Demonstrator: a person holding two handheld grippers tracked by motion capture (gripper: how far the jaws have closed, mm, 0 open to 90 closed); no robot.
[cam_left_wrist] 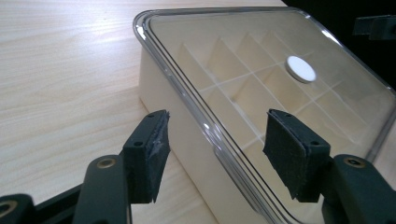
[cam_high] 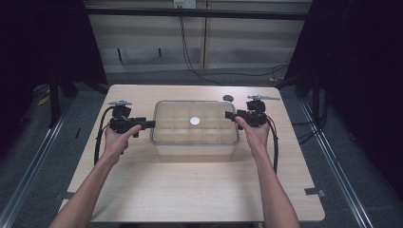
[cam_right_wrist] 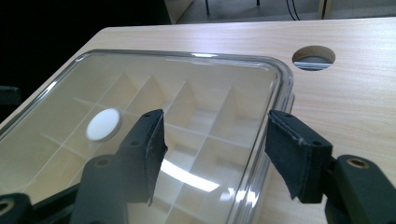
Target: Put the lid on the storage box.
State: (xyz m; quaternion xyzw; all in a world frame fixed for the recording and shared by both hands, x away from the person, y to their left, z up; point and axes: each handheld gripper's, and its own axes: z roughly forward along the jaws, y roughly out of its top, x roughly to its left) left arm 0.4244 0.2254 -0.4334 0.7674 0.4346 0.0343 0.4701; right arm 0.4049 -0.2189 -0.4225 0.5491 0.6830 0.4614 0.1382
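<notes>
A cream box [cam_high: 195, 142] with several inner compartments stands on the table, covered by a clear lid [cam_high: 209, 133] that carries a round white knob [cam_high: 195, 121]. My left gripper [cam_high: 151, 125] sits at the box's left end and my right gripper [cam_high: 229, 115] at its right end. In the left gripper view, the open left gripper [cam_left_wrist: 215, 144] straddles the lid's rim [cam_left_wrist: 205, 126] without its pads touching it. In the right gripper view, the right gripper [cam_right_wrist: 215, 144] is open too, with the lid's edge [cam_right_wrist: 275, 116] between its pads and untouched.
The wooden table [cam_high: 190, 190] has a round cable hole [cam_high: 227, 98] just behind the box's right corner, also seen as the hole [cam_right_wrist: 314, 57] in the right gripper view. Cables trail from both grippers toward the person's forearms. Dark floor surrounds the table.
</notes>
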